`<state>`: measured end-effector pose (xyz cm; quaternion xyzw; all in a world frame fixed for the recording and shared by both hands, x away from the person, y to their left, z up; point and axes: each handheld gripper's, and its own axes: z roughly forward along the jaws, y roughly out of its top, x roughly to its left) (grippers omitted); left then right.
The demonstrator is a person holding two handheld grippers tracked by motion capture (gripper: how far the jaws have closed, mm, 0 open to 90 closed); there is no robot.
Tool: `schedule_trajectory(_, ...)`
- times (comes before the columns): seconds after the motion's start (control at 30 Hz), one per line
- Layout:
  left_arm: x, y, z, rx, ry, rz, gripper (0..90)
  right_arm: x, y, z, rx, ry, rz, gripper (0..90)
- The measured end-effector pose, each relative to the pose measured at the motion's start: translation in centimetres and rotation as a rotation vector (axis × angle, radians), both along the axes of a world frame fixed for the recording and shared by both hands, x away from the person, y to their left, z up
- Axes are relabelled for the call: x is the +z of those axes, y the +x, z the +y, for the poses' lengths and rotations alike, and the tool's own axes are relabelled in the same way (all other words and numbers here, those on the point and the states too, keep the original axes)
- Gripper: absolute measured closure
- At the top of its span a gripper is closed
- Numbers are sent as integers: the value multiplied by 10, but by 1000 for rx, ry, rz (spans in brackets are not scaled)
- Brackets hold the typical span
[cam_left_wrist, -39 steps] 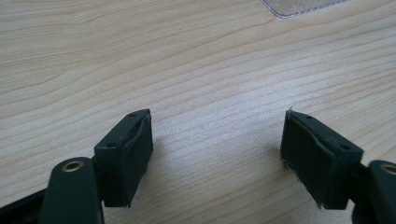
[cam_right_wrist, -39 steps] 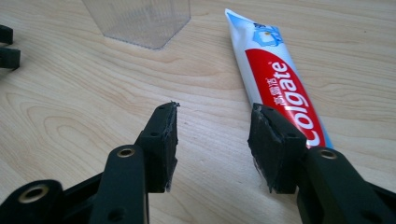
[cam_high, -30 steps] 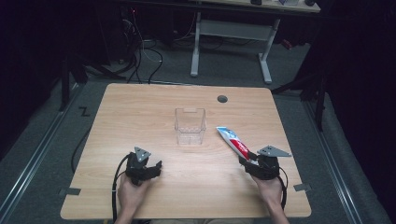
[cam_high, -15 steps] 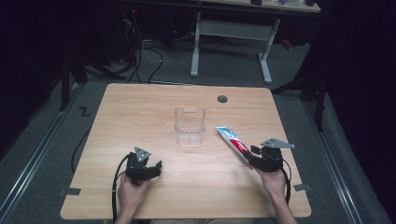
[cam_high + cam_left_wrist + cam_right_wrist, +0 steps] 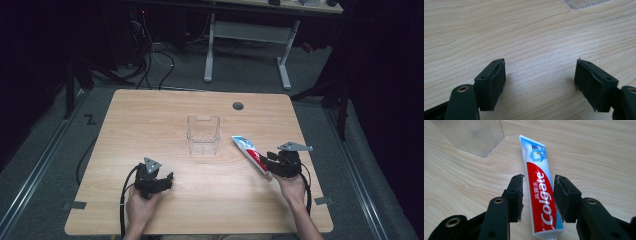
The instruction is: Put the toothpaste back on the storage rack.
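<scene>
The fingers of the left gripper (image 5: 540, 82) are spread wide with nothing between them — in its own view the two black pads (image 5: 497, 77) frame only bare wood grain of the table (image 5: 150, 115), and in the high view this gripper (image 5: 167, 178) rests low near the front left of the tabletop, held by the person's left hand (image 5: 140, 205). Toward the middle of the table stands a clear plastic container (image 5: 203, 135), upright and with nothing visible inside it. To its right, near but apart from it, a toothpaste tube (image 5: 540, 195) lies flat on the wood, cap end toward the person. The right gripper (image 5: 537, 197) has its fingers on either side of the tube's lower body, close to its edges, with a sliver of gap visible on the left; a firm pinch cannot be confirmed. Judging by this, the pick-up is only beginning — the tube is not lifted, and moving it, perhaps into the container, is left to do. The tube is red, white and blue, reads "Colgate" in white letters, with small Chinese characters alongside.
</scene>
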<state>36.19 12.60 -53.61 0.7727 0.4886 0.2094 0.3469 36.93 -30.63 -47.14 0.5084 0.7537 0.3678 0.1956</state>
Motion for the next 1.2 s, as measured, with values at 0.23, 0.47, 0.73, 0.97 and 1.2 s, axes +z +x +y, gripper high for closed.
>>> schedule_trajectory(0.23, 0, 0, 0, 0, 0, 0, 257, 11, 13, 5, 17, -34, 6, 593)
schedule_trajectory(0.47, 0, 0, 0, 0, 3, 0, 253, 15, 31, 15, 49, -74, 44, 553)
schedule_trajectory(0.73, 0, 0, 0, -1, 3, 0, 251, 12, 56, 31, 79, -136, 114, 528)
schedule_trajectory(0.97, 0, 0, 0, -2, 3, 2, 251, 6, 76, 39, 81, -174, 192, 493)
schedule_trajectory(1.2, 0, 0, 0, -2, 3, 2, 250, 0, 87, 46, 83, -238, 245, 474)
